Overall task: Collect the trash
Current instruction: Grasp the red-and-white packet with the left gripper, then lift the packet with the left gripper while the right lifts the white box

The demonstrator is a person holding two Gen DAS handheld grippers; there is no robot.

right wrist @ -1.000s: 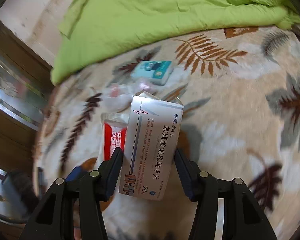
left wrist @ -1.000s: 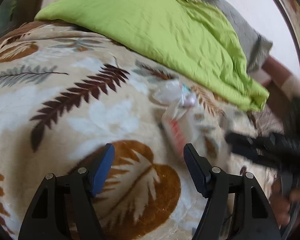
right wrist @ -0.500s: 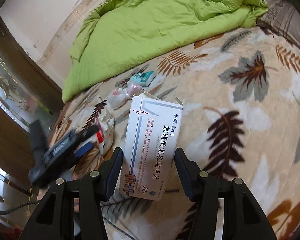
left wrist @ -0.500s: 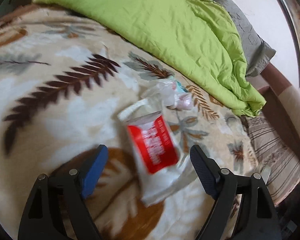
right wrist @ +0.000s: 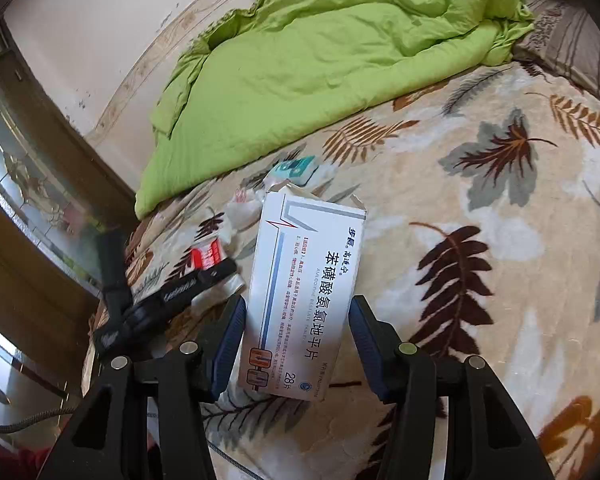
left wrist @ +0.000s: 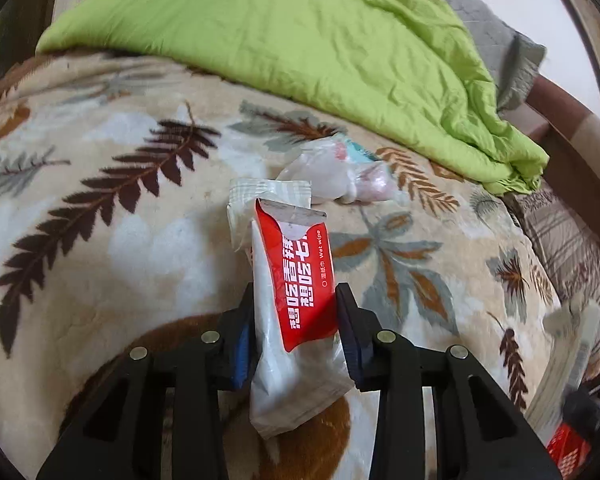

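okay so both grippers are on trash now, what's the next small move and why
Probably lift the left gripper: its jaws are shut on the wet wipe pack, which seems still at the blanket. The right gripper already holds the pill box.

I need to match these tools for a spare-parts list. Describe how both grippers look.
Both look alike. The left gripper has two matte black angular plastic arms with open cut-outs, round silver bolt heads near the joints, and blue ribbed pads inside the fingers. The right gripper has the same black arms, silver bolts and blue pads. A dark braided cable runs at lower left.
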